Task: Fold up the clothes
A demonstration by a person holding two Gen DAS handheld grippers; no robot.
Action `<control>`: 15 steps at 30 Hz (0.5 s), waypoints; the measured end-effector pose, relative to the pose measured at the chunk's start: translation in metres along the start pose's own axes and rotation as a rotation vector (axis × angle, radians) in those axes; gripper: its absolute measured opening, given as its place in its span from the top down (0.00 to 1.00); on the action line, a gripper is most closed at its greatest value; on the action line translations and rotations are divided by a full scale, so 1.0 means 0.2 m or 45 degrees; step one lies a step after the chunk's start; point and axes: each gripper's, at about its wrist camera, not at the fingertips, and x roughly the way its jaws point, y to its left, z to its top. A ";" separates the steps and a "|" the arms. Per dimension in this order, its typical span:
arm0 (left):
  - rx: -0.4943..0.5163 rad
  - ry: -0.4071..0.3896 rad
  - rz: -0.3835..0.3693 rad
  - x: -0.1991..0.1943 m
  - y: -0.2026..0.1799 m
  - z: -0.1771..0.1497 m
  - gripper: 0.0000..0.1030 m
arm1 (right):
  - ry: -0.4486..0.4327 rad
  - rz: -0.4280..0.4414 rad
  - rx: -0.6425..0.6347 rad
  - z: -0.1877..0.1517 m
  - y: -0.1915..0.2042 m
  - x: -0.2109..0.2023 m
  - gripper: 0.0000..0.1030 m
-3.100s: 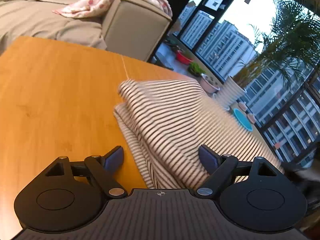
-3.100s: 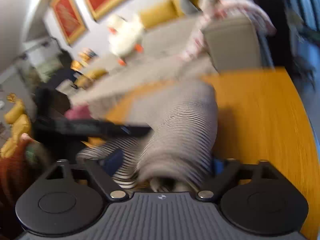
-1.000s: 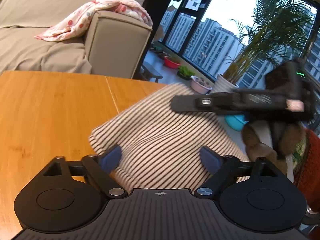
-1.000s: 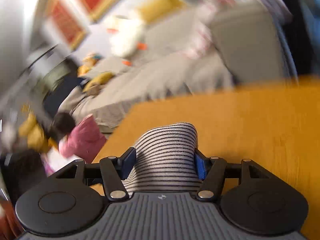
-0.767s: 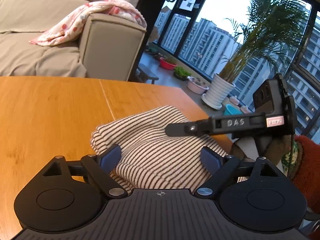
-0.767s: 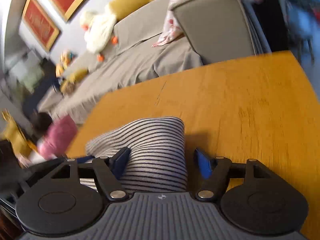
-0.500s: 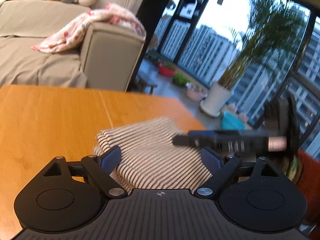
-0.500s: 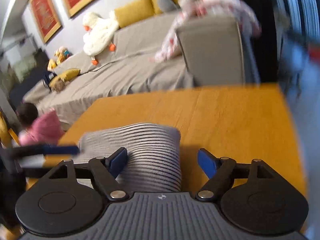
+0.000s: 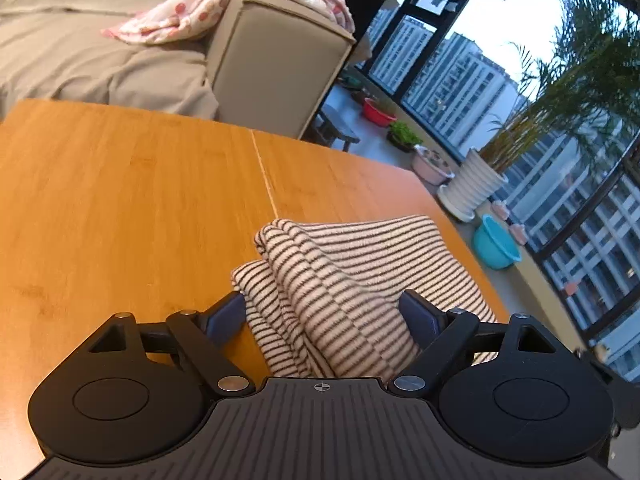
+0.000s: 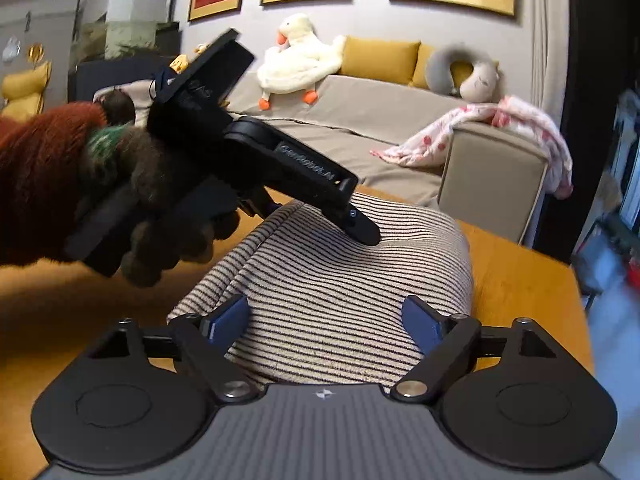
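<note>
Here, left gripper [image 9: 322, 314] fingers spread wide, nothing pinched, straddling near end of striped knit garment [image 9: 352, 276]. Right gripper [image 10: 326, 318] fingers likewise apart, straddling other end; left gripper's tip presses dent into top. Garment: folded bundle, several layers, on wooden tabletop [image 9: 120, 200] near window-side edge. Judged soft, light, thick, springy; layers likely to slide or splay. Best hold: pinch all stacked layers at rounded fold edge. Ribbed cream-and-dark stripes; tabletop smooth, glossy. Beige sofa [image 10: 400, 120] beyond.

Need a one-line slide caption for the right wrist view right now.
Open right gripper straddles the folded striped garment on the wooden table while the left gripper presses its top.
</note>
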 end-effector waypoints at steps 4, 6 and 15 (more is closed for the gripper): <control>0.026 -0.018 0.038 -0.05 -0.03 0.00 0.14 | -0.001 0.001 -0.014 -0.01 0.00 -0.01 0.16; 0.036 -0.026 0.058 -0.08 -0.05 -0.02 0.14 | 0.000 0.000 -0.012 -0.02 0.00 -0.02 0.16; 0.020 -0.027 -0.060 -0.27 -0.16 -0.12 0.09 | 0.037 0.215 0.253 0.07 -0.20 -0.02 0.16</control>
